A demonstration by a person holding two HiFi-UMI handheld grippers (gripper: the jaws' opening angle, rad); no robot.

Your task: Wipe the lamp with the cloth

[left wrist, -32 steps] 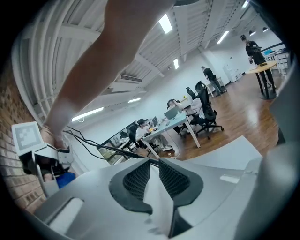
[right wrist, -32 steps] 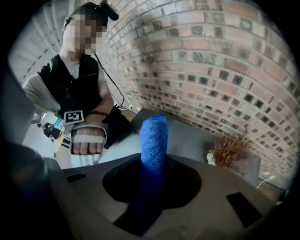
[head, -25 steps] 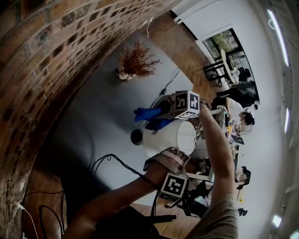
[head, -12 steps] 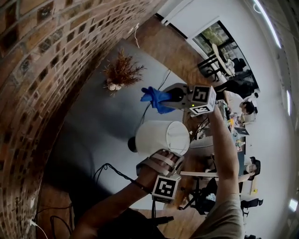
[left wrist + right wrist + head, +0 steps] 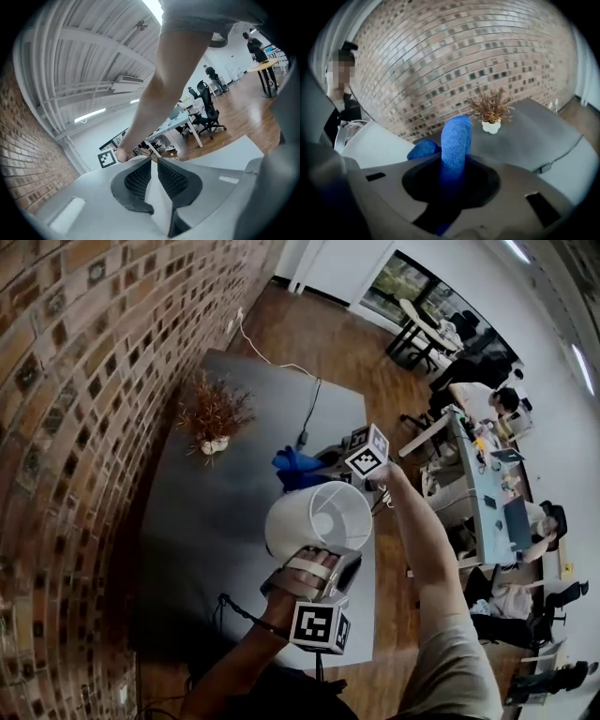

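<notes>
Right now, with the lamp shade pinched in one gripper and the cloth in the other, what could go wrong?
1. The left gripper pinches only the thin rim of the white cylindrical lamp shade; a firm wipe could dent or tilt it.
2. The right gripper holds the blue fabric cloth near the dried plant in its small white pot; a wide sweep might knock it over.

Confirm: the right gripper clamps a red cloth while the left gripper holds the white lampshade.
Wrong colour: the right gripper clamps a blue fabric cloth, as the right gripper view shows; the left gripper holds the white lampshade.
</notes>
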